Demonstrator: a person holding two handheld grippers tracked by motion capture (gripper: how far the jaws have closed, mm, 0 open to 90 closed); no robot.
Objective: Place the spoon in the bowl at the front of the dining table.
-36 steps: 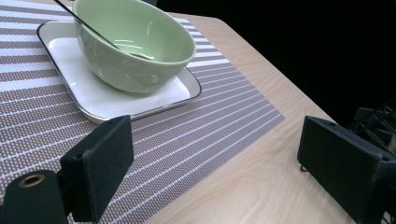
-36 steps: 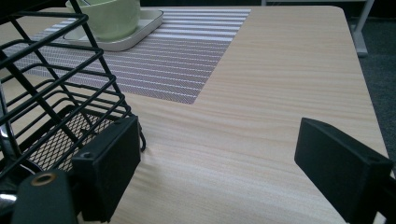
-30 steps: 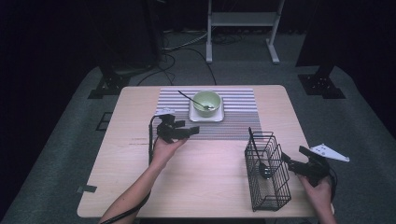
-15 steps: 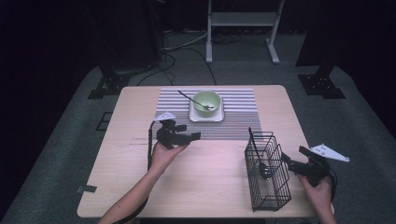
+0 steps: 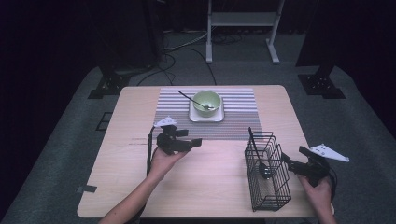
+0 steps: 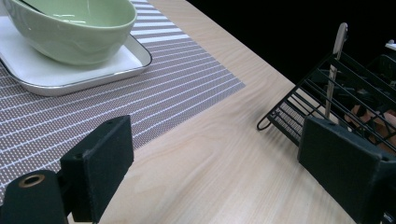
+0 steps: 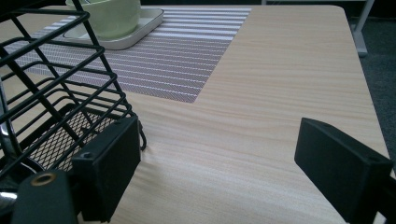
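Note:
A green bowl (image 5: 206, 100) sits on a white tray (image 5: 192, 116) on the striped placemat (image 5: 238, 112), with a spoon (image 5: 191, 98) leaning in it. My left gripper (image 5: 194, 142) hovers open over the mat's near left edge, pointing right, nothing between its jaws. In the left gripper view (image 6: 219, 172) the bowl (image 6: 74, 28) is at the upper left. A black wire basket (image 5: 275, 186) stands at the near right and holds a dark utensil (image 5: 256, 149). My right gripper (image 5: 286, 159) is open just right of the basket, its left jaw close to the wires (image 7: 56, 93).
Bare wooden tabletop (image 5: 210, 182) lies between the two hands. The table's right edge (image 7: 369, 93) runs close to my right gripper. Dark stands and cables sit on the floor behind the table.
My left gripper has drawn back from the bowl toward the near side of the table, still open. The right gripper and the basket have stayed put.

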